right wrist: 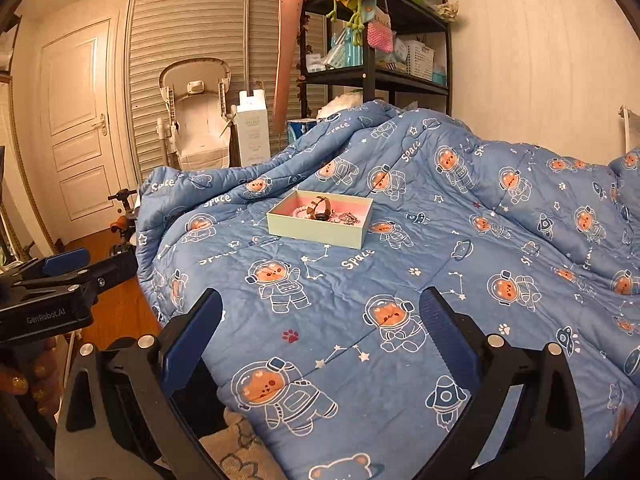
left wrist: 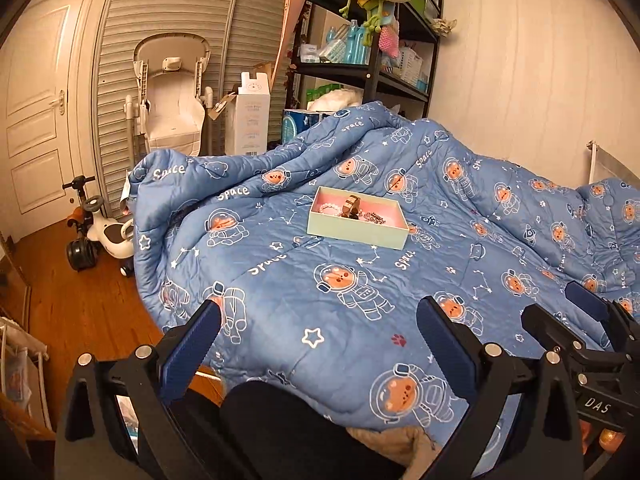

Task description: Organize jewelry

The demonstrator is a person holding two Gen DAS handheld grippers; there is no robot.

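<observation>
A shallow pale green box (left wrist: 356, 232) with a pink inside lies on the blue space-print quilt (left wrist: 320, 288). It holds a brown-strap watch (left wrist: 351, 205), a pink bead bracelet (left wrist: 330, 210) and a dark chain (left wrist: 374, 217). In the right wrist view the box (right wrist: 316, 229) holds the watch (right wrist: 320, 208), the bracelet (right wrist: 300, 212) and the chain (right wrist: 350, 218). My left gripper (left wrist: 320, 312) is open and empty, well short of the box. My right gripper (right wrist: 320, 300) is open and empty, also short of the box. Each shows at the other view's edge.
A black shelf unit (left wrist: 384, 40) stands behind the bed. A folded high chair (left wrist: 172, 92), a white carton (left wrist: 250, 116) and a ride-on toy (left wrist: 100, 236) stand on the wood floor at left. A white door (right wrist: 80, 120) is at far left.
</observation>
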